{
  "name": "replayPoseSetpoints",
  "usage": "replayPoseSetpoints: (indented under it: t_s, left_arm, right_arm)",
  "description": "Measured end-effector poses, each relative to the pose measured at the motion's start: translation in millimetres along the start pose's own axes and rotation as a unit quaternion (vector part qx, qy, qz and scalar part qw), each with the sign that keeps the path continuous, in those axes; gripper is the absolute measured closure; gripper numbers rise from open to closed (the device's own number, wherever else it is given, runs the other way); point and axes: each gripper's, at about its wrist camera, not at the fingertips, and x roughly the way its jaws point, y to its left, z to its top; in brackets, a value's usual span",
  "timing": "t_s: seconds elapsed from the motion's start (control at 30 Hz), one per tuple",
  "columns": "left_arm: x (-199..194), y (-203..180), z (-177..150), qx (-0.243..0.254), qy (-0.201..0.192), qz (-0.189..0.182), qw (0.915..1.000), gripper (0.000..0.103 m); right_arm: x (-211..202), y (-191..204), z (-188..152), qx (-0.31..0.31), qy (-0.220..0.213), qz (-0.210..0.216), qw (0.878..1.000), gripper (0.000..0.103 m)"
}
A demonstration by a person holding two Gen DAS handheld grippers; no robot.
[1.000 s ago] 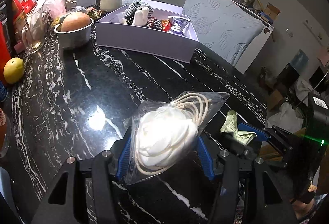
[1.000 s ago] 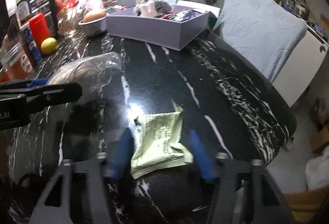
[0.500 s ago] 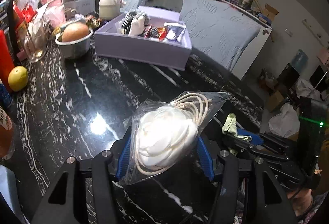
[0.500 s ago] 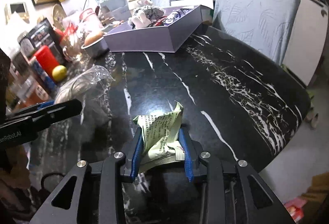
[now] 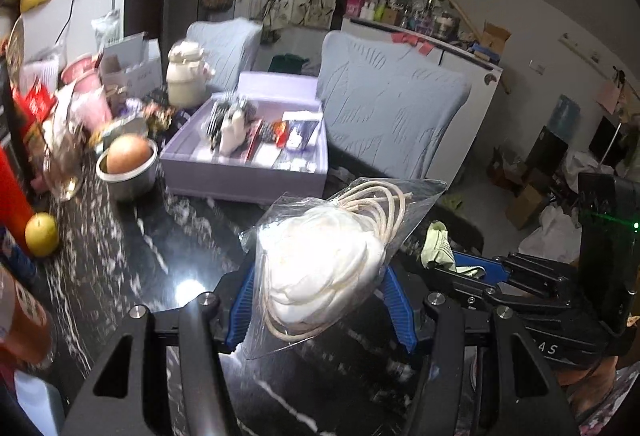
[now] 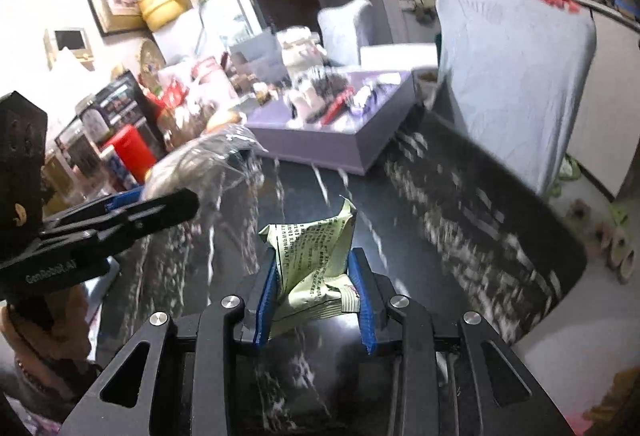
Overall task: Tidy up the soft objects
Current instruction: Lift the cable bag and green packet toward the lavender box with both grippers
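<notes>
Left gripper: The left gripper [image 5: 316, 300] was clamped on a clear plastic bag [image 5: 332, 260] with a white soft item and a coil of pale cord inside; the blue pads pressed both sides of the bag.
Right gripper: The right gripper [image 6: 316, 296] was clenched on a pale green packet [image 6: 316, 260], which was crumpled and stood up between the blue pads, above the table.
Position of the bag: It was held over the black marble table [image 5: 132, 248], with its longer side pointing forward and up to the right.
Goal, as I judge: The lilac box [image 5: 248, 172] at the far end of the table, which already held a checked plush toy [image 5: 230, 124] and some small packets [image 5: 292, 134], seemed to be the place for both objects.
Key relation: The box lay ahead of both grippers, a little to the left in the left wrist view and near the centre in the right wrist view. Its long axis ran across the view. I cannot tell which hand was nearer; the two grippers were side by side.
Things around: A metal bowl with an onion [image 5: 128, 160] stood just beside the left end of the box, a lemon [image 5: 41, 234] lay nearer to the camera at the left, and a chair with a light blue cover [image 5: 392, 116] stood behind the box.
Obstacles: The table between the grippers and the box looked free; only the near wall of the box must be passed over.
</notes>
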Motion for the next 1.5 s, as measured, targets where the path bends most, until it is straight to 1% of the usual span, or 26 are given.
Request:
replayPoseSetpoints:
  t_s: [0.2, 0.33, 0.47, 0.73, 1.0, 1.13, 1.23, 1.27, 1.4, 1.5]
  left_arm:
    - [-10, -8, 30, 0.017, -0.039, -0.006, 0.9991, 0.046]
    - [-12, -8, 49, 0.027, -0.056, -0.012, 0.998, 0.046]
    - [-9, -4, 67, 0.03, -0.072, -0.016, 0.9968, 0.046]
    - [4, 16, 108, 0.023, -0.103, -0.012, 0.9944, 0.046]
    - [21, 39, 147, 0.021, -0.134, -0.003, 0.9907, 0.046]
    - [34, 50, 165, 0.025, -0.144, 0.002, 0.9892, 0.046]
    - [47, 61, 177, 0.025, -0.144, 0.002, 0.9893, 0.046]
    - [51, 63, 181, 0.024, -0.143, 0.003, 0.9895, 0.046]
    - [71, 76, 193, 0.027, -0.136, 0.028, 0.99, 0.046]
    - [86, 86, 199, 0.022, -0.124, 0.029, 0.9916, 0.046]
  right_arm:
    - [-16, 6, 31, -0.019, -0.039, 0.004, 0.999, 0.069]
    - [-19, 11, 53, -0.032, -0.065, 0.001, 0.997, 0.069]
    - [-21, 10, 72, -0.03, -0.084, 0.004, 0.996, 0.069]
    - [-11, 6, 115, -0.037, -0.112, 0.002, 0.993, 0.069]
    - [11, 5, 159, -0.056, -0.132, 0.003, 0.99, 0.069]
    - [26, 5, 180, -0.064, -0.139, 0.005, 0.988, 0.069]
    - [37, 5, 192, -0.07, -0.142, 0.005, 0.987, 0.069]
    - [41, 4, 196, -0.072, -0.143, 0.006, 0.987, 0.069]
    - [60, 2, 214, -0.076, -0.149, 0.004, 0.986, 0.069]
    - [78, 0, 224, -0.074, -0.148, 0.009, 0.986, 0.069]
